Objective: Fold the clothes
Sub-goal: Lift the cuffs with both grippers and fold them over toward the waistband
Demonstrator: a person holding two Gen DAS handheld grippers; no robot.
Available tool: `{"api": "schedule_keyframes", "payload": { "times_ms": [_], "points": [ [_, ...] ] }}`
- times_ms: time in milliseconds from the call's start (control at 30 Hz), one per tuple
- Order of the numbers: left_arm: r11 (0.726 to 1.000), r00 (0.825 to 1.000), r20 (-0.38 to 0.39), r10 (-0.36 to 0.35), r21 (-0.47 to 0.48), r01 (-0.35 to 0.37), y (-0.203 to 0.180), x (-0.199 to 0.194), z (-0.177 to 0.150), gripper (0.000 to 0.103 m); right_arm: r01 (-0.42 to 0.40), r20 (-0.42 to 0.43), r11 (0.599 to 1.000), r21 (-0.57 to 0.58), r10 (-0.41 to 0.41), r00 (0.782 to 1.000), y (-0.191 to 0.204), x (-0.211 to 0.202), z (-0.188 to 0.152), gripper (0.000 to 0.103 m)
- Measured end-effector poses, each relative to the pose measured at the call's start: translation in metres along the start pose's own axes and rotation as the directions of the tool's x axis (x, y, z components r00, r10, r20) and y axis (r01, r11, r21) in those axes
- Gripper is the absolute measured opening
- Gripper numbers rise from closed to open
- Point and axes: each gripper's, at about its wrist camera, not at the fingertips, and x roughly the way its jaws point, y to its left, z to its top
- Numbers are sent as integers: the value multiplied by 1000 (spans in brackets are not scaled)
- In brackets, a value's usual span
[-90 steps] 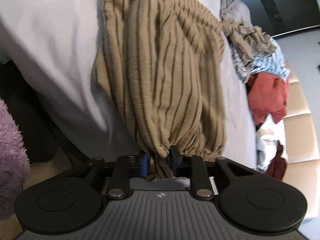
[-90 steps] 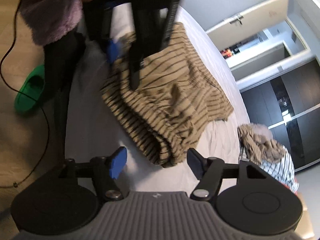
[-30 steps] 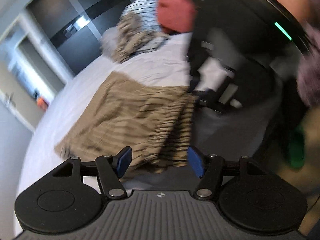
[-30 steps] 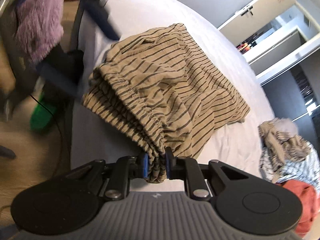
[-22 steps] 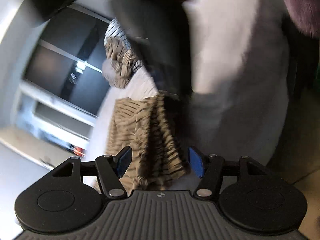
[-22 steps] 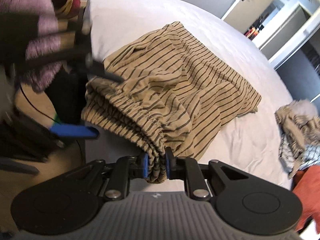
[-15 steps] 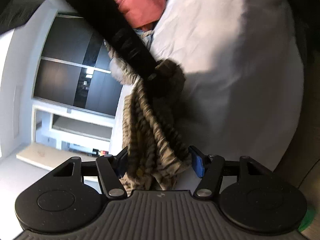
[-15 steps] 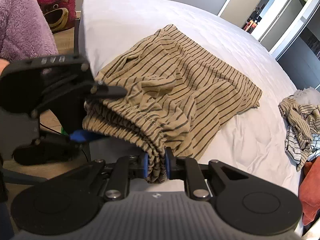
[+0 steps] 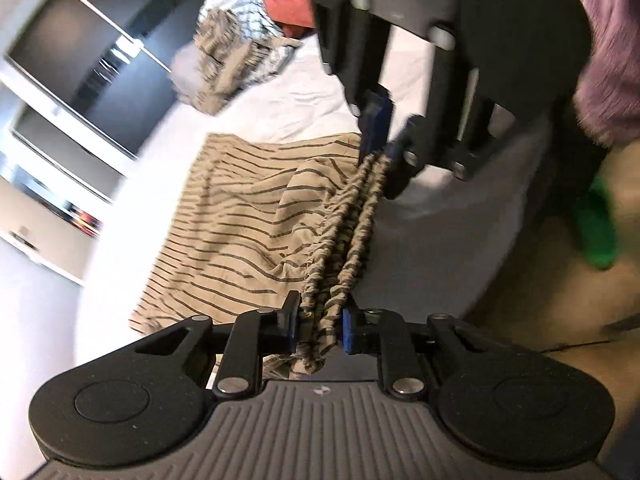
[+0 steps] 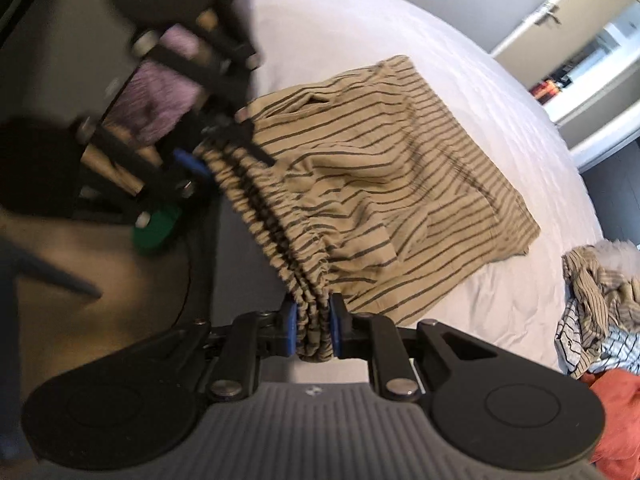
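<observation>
Tan striped shorts with a gathered elastic waistband lie on the white bed near its edge. The waistband is lifted and stretched between both grippers. My left gripper has its jaws closing, with one end of the bunched waistband between the pads and pressed by them. My right gripper is shut on the other end. Each gripper shows in the other's view: the right gripper at the top, the left gripper at the upper left, blurred.
A pile of striped, checked and red clothes lies farther along the bed. A purple fleece sleeve is close by. A green slipper and a cable lie on the floor beside the bed.
The left gripper stood open around the waistband and has now closed on it. The right gripper kept its hold and rose slightly, so the waistband now hangs taut between the two.
</observation>
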Motion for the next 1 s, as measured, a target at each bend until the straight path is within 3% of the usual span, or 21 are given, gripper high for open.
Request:
{"api": "schedule_keyframes", "payload": {
  "times_ms": [167, 367, 533, 767, 1000],
  "points": [
    [993, 993, -15, -118, -10, 118, 22, -32, 4, 17, -46, -10, 998, -38, 46, 999, 7, -30, 2, 18],
    [969, 974, -7, -226, -107, 224, 65, -46, 9, 17, -39, 11, 998, -58, 39, 999, -19, -47, 23, 18],
    [913, 927, -2, -375, -175, 369, 122, -41, 28, 17, -85, 10, 992, -94, 87, 996, -60, -48, 49, 18],
    [822, 875, 19, -485, -331, 463, 221, 6, 51, 18, -86, 24, 996, -34, 86, 996, -132, -20, 85, 18],
    [783, 878, -10, -478, -459, 421, 289, 84, 49, 18, -105, 54, 989, 100, 100, 994, -205, 50, 117, 18]
  ]
}}
